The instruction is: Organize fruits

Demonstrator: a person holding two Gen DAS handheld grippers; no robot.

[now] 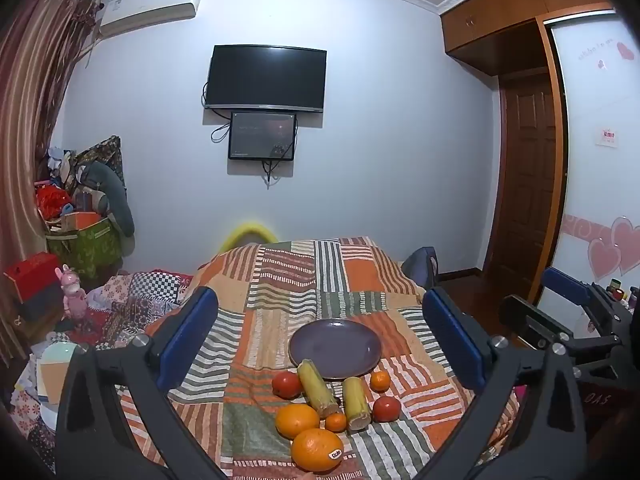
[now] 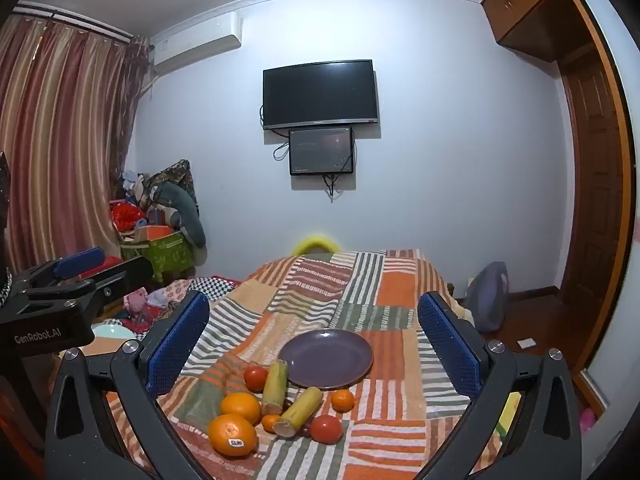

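An empty purple plate (image 1: 335,348) (image 2: 326,358) sits on the patchwork-covered bed. In front of it lies a cluster of fruit. It holds a large orange with a sticker (image 1: 317,450) (image 2: 232,435), a second orange (image 1: 297,420) (image 2: 241,408), two tomatoes (image 1: 287,384) (image 2: 326,429), two small tangerines (image 1: 380,381) (image 2: 343,400) and two yellow-green cane pieces (image 1: 318,388) (image 2: 300,410). My left gripper (image 1: 317,294) hangs open above the near end of the bed, nothing between its fingers. My right gripper (image 2: 313,300) is open beside it, also holding nothing.
The striped patchwork cover (image 1: 280,280) drapes the bed, with bedding and clutter on the left (image 1: 80,240). A TV (image 1: 266,78) hangs on the far wall. A wooden door (image 1: 528,184) and a blue bag (image 2: 488,296) are on the right.
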